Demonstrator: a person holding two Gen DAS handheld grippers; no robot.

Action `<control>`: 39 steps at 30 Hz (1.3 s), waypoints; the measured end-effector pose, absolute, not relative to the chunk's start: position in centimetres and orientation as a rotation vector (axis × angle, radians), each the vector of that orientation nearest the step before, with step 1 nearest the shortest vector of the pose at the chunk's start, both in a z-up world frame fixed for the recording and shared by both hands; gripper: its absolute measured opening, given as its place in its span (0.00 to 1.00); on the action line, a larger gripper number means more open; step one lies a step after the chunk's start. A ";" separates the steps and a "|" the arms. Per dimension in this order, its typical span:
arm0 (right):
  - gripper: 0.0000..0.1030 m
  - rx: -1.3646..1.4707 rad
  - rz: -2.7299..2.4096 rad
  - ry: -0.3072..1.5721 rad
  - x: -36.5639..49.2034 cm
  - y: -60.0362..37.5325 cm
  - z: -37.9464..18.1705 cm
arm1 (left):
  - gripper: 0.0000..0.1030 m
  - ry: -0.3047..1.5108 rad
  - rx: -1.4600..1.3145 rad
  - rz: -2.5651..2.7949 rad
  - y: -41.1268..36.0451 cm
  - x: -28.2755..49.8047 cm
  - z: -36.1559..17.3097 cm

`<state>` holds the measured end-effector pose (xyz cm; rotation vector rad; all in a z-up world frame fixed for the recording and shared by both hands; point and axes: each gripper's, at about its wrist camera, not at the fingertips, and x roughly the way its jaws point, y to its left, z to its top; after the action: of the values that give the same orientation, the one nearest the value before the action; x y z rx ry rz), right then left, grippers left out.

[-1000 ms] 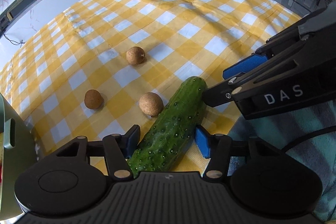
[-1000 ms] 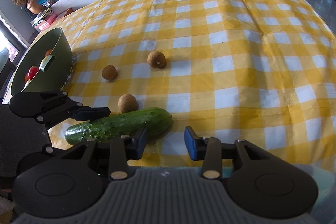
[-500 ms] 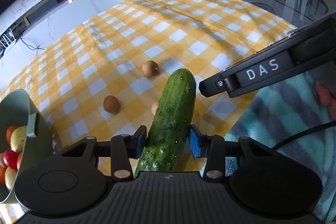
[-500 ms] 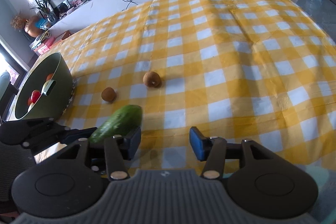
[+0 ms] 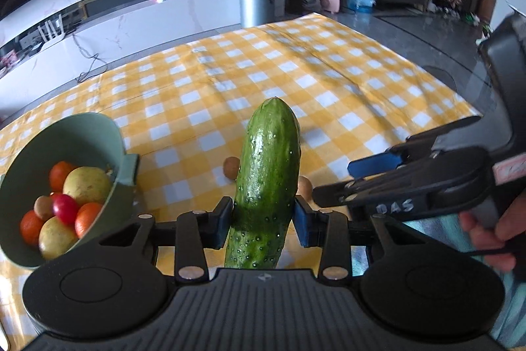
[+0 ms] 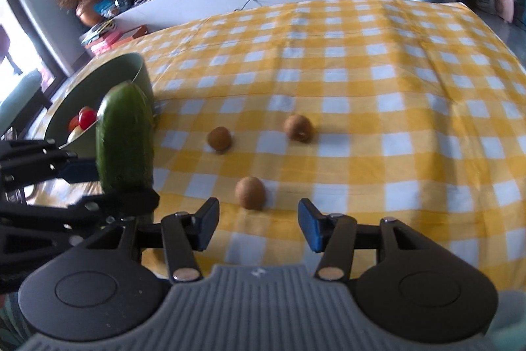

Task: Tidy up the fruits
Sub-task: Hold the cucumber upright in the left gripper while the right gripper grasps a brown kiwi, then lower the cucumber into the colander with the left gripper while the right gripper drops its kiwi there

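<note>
**Cucumber lifted off the cloth, bowl swung into view**

Since a second earlier, you raised the cucumber (image 5: pixel 267 183) from the checked tablecloth (image 5: pixel 328 94), where it had lain flat beside the small brown fruits, and it stood nearly upright in your left gripper (image 5: pixel 262 221). Those jaws had just been closing, and their blue pads pressed on both flanks of the cucumber's lower part. The cucumber was dark glossy green, studded with pale pimples, with a blunt rounded tip pointing up and away from you. The green bowl (image 5: pixel 82 134) sat just left of it, holding orange, yellow, red and brown fruit. In the right wrist view the cucumber (image 6: pixel 126 137) hung in front of the bowl's rim (image 6: pixel 131 61), clear of the cloth. Your right gripper (image 6: pixel 258 224) stood unclenched with nothing between its pads; its jaws had been opening. Three small brown fruits (image 6: pixel 250 192) lay on the cloth, the nearest just beyond those pads.
</note>
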<state>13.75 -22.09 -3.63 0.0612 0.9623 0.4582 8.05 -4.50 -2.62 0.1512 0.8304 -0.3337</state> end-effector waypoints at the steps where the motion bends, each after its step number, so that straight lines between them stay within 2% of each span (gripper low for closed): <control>1: 0.49 0.045 0.464 0.956 13.9 -21.5 -3.8 | 0.43 0.829 0.139 -0.325 -4.2 8.0 -2.5; 4: 0.47 -0.027 0.459 0.954 14.4 -19.7 -4.3 | 0.43 0.827 0.107 -0.296 -3.2 8.1 -2.3; 7: 0.39 -0.066 0.440 0.969 15.0 -18.9 -4.8 | 0.43 0.830 0.076 -0.274 -2.2 8.0 -2.2; 11: 0.36 -0.042 0.443 0.988 15.8 -18.8 -5.2 | 0.43 0.834 0.036 -0.258 -1.2 8.1 -2.1; 18: 0.21 -0.061 0.427 1.002 16.3 -18.1 -5.8 | 0.43 0.804 -0.015 -0.232 0.2 7.7 -0.8; 30: 0.20 -0.043 0.442 0.938 15.4 -18.4 -4.8 | 0.43 0.732 -0.172 -0.151 4.3 7.4 2.6; 39: 0.20 0.039 0.524 0.820 14.7 -17.8 -0.8 | 0.43 0.657 -0.223 -0.065 8.4 8.0 5.2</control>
<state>14.70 -17.82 -0.79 0.0387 0.8198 0.5242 8.03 8.44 5.20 -0.2229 0.6572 -0.0645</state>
